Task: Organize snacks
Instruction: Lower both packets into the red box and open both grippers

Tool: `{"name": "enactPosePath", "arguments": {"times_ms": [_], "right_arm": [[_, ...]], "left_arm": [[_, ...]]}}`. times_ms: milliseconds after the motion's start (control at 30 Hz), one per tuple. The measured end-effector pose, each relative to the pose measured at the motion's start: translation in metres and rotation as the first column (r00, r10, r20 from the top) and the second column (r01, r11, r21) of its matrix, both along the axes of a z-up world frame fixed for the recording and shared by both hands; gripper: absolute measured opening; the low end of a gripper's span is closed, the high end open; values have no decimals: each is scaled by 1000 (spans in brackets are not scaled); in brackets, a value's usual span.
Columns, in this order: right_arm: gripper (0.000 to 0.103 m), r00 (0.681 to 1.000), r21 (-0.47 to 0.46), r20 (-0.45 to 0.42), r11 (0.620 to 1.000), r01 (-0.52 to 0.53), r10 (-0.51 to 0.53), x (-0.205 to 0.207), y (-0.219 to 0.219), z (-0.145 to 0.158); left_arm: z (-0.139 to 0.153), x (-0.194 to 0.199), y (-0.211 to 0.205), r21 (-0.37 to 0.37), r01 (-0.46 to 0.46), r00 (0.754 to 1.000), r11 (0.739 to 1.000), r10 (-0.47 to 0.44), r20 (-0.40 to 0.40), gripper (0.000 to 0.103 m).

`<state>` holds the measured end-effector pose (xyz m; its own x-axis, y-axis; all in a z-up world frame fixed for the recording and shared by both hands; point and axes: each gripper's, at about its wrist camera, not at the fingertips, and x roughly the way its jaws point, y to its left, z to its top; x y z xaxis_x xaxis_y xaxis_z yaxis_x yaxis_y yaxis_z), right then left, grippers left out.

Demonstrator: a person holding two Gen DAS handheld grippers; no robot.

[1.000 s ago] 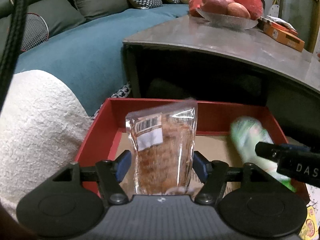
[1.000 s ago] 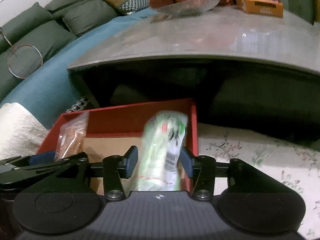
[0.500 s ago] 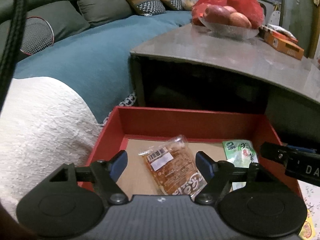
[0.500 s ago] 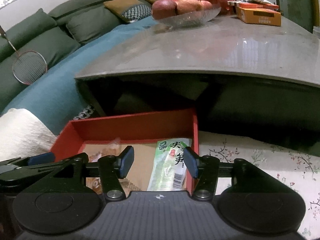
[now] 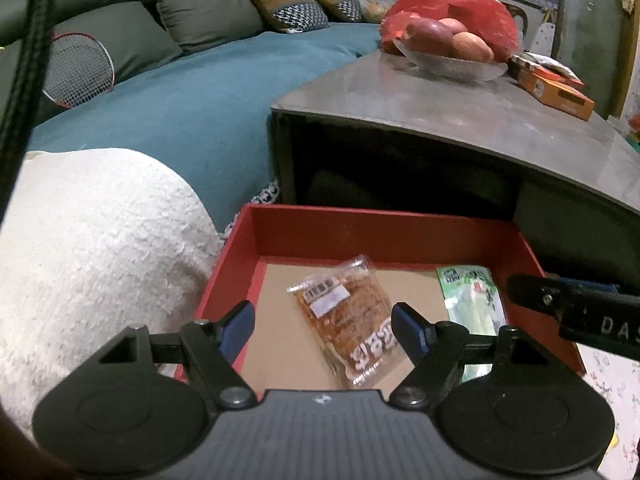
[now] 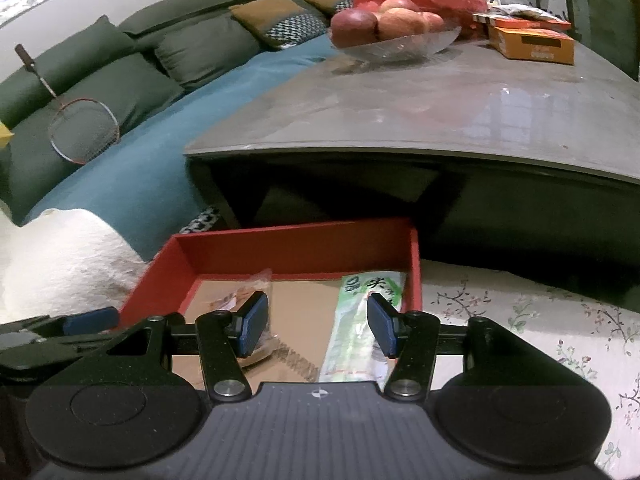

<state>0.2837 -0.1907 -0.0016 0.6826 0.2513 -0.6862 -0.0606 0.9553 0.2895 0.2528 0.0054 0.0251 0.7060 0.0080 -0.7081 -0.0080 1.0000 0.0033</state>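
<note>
Left tongs [image 5: 323,326]: released, nothing pinched; jaws stand apart above the box floor, pointing down into the box.
Right tongs [image 6: 316,322]: released, holding nothing; jaws apart over the right half of the box.
Box [image 5: 384,232]: red walls, brown card floor, open top; it sits ahead of and under both tongs, in front of the table's dark underside.
Brown snack [image 5: 348,316]: clear wrapper with a barcode label, lying flat on the box floor, seen between the left tongs' blue pads [image 5: 240,324] but below them, not touched. From the right tongs it lies off to the left, partly behind the left pad.
Green snack [image 6: 360,320]: long packet lying flat along the box's right wall, under the right tongs, untouched.
Table [image 6: 440,108]: grey top beyond the box, bearing a fruit bowl [image 6: 396,44] and orange cartons [image 6: 532,42].
Blanket [image 5: 88,248]: white, left of the box.
</note>
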Motion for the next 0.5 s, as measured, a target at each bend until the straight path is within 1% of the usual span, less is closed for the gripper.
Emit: {"name": "enactPosePath", "arguments": {"times_ms": [100, 433, 500], "right_arm": [[63, 1000, -2, 4, 1000, -11, 11, -5, 3, 3], [63, 999, -5, 5, 999, -32, 32, -23, 5, 10], [63, 999, -6, -1, 999, -40, 40, -27, 7, 10]], "left_arm": [[1, -8, -2, 9, -1, 1000, 1000, 1, 3, 70], [9, -32, 2, -19, -11, 1000, 1000, 11, 14, 71], [10, -35, 3, -15, -9, 1000, 1000, 9, 14, 71]]}}
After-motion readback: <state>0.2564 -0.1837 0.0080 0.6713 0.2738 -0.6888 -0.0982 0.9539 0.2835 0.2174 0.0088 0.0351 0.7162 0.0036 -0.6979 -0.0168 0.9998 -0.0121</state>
